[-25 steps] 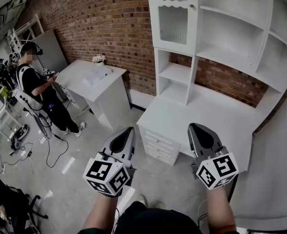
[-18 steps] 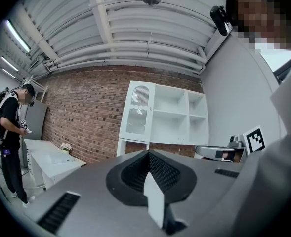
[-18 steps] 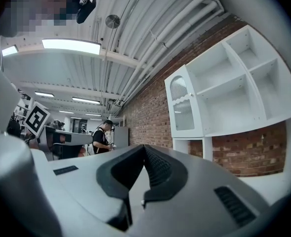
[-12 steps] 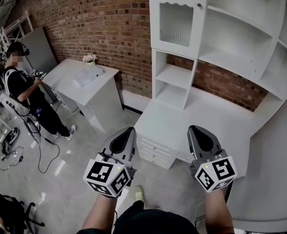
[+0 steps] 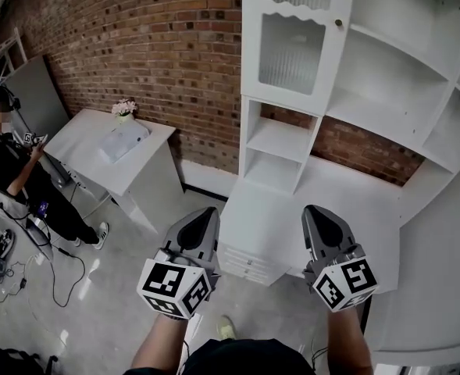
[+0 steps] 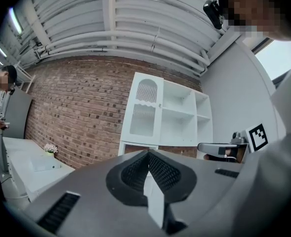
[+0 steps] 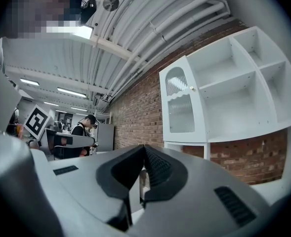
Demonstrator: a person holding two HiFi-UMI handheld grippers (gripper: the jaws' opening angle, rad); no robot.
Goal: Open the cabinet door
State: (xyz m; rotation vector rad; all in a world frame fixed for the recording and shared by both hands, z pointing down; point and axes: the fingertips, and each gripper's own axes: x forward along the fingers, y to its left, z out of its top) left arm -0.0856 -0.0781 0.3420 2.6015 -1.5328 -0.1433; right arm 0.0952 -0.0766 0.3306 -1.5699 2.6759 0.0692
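Aiming for small round knob (image 5: 339, 23) on white ribbed-glass cabinet door (image 5: 292, 41), well ahead, above jaws. Left gripper (image 5: 206, 213), right gripper (image 5: 317, 212): jaws together, empty. Part right jaws before knob; pull along hinge arc.

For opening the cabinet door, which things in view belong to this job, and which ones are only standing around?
Belong to the job: cabinet door, its knob, left gripper, right gripper.

Only standing around: side table, flowers, open shelves, drawers, person at the left.
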